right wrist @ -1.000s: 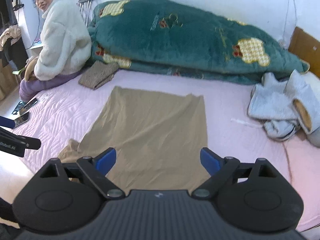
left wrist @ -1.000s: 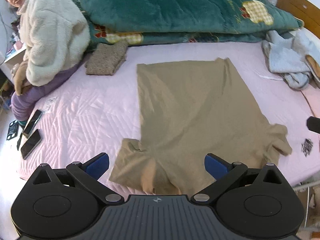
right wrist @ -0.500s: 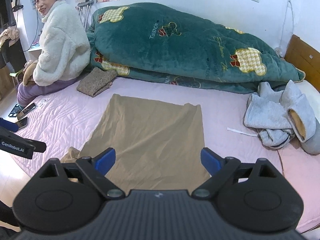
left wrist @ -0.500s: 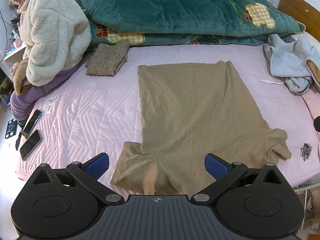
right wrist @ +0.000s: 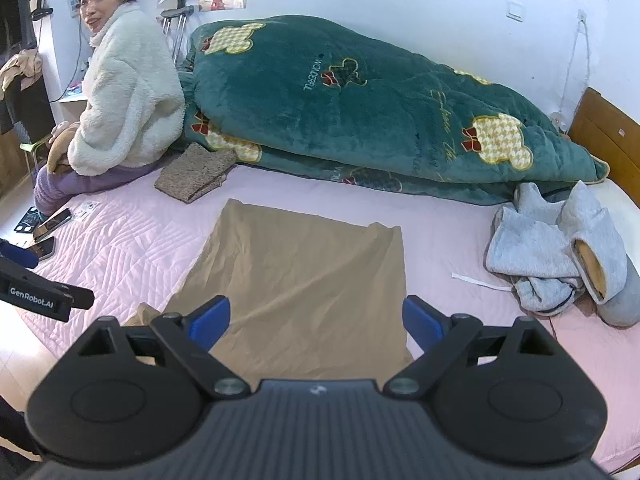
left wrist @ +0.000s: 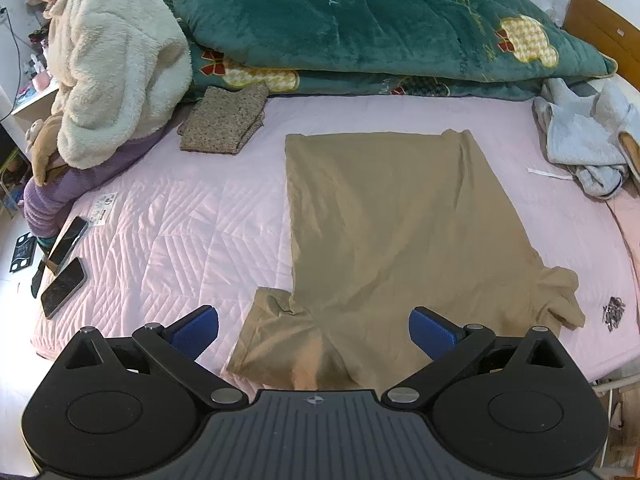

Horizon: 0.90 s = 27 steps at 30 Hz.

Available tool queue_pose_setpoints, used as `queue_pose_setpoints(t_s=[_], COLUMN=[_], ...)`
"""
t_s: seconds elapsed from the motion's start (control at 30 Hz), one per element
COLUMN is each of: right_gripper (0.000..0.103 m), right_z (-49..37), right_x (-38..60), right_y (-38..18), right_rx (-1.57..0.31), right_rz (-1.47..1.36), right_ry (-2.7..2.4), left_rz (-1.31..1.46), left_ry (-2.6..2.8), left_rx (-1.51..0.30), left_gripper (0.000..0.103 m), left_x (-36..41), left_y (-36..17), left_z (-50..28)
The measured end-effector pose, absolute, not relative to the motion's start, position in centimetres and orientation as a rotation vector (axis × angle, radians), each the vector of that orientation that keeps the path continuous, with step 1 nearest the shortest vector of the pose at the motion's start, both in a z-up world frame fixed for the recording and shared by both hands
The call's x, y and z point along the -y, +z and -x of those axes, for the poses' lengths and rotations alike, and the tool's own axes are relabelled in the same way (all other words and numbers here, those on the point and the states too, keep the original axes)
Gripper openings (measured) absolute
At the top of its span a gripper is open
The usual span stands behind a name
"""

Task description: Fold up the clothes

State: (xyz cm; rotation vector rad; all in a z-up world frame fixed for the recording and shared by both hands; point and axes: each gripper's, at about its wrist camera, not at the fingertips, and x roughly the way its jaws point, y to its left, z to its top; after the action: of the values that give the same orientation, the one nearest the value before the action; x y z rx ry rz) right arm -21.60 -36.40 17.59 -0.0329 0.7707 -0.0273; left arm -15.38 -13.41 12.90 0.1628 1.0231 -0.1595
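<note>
— What do I have on the pink quilted bed sheet [left wrist: 168, 240]?
— I count one tan shirt [left wrist: 400, 232], one folded speckled knit [left wrist: 224, 118], one grey hoodie heap [right wrist: 552, 252].
— Phones?
— Two dark phones [left wrist: 64, 272] at the sheet's left edge; one green blanket [right wrist: 360, 116] along its far side.

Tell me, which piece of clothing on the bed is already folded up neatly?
The speckled brown knit, a compact stack beside the seated person. The tan shirt lies spread flat with sleeves out, and the grey hoodie is a crumpled heap.
</note>
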Motion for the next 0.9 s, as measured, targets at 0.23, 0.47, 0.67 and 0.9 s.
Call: queue_pose_setpoints(t_s=[0.23,0.47,0.67,0.9], right_gripper=[0.094,0.094,0.094,0.094], right_z=[21.2,21.2,21.1,21.7], right_x=[35.9,35.1,34.4,34.3], right_y=[17.5,17.2,17.3,17.2], right_rx=[-0.772,-0.776,-0.776,-0.787], right_rz=[0.029,0.021,0.022,0.013], right_ry=[-0.023,-0.033,-0.048,-0.076], left_rz=[-0.163,-0.173,-0.188,-0.201], left_ry=[-0.154,-0.165,-0.168,-0.197], left_rx=[-1.026,-1.026,-1.044,-1.099], left_gripper=[0.102,0.102,0.102,0.102], left_x=[12.9,12.3,12.0,11.9], left_y=[12.8,12.8,12.5,13.1], left_z=[14.9,14.3,13.5,12.4])
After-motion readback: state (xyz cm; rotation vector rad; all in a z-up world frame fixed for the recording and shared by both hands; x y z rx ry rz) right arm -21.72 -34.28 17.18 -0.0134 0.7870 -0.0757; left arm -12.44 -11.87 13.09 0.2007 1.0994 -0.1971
